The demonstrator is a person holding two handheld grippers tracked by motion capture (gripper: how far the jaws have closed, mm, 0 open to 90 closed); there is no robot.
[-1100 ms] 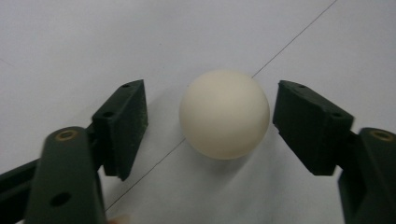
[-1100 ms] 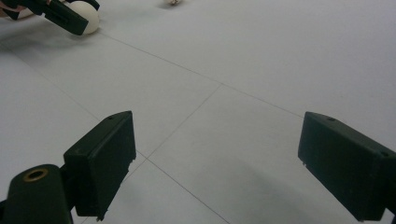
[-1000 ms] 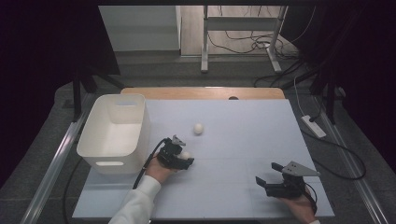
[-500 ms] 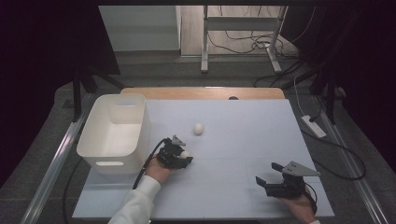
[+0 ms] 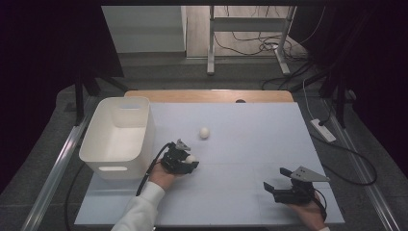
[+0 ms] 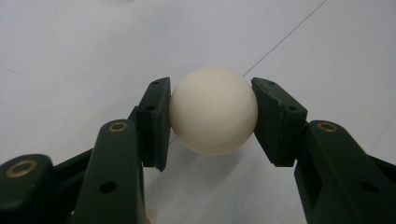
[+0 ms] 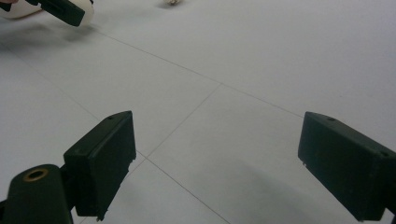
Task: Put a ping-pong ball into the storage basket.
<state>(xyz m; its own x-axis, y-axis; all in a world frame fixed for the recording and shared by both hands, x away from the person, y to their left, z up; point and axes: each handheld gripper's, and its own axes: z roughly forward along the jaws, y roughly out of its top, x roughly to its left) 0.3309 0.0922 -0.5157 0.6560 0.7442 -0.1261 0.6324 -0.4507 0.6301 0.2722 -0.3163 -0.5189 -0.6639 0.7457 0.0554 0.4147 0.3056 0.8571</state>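
Note:
A cream-white ball (image 6: 213,110) sits squeezed between the two black jaws of my left gripper (image 6: 210,119), just above the pale table. From above, that gripper (image 5: 188,162) and its ball (image 5: 191,158) are right of the white bin (image 5: 118,134). A second ball (image 5: 204,133) lies loose on the table behind it. My right gripper (image 5: 274,178) rests near the front right, pointing left. Its jaws stand wide open over bare table (image 7: 215,154), with nothing between them.
The pale blue-white table top (image 5: 255,130) has thin seam lines and a wooden strip (image 5: 211,96) at its far edge. The bin looks empty inside. A power strip (image 5: 323,130) and cables lie on the floor to the right.

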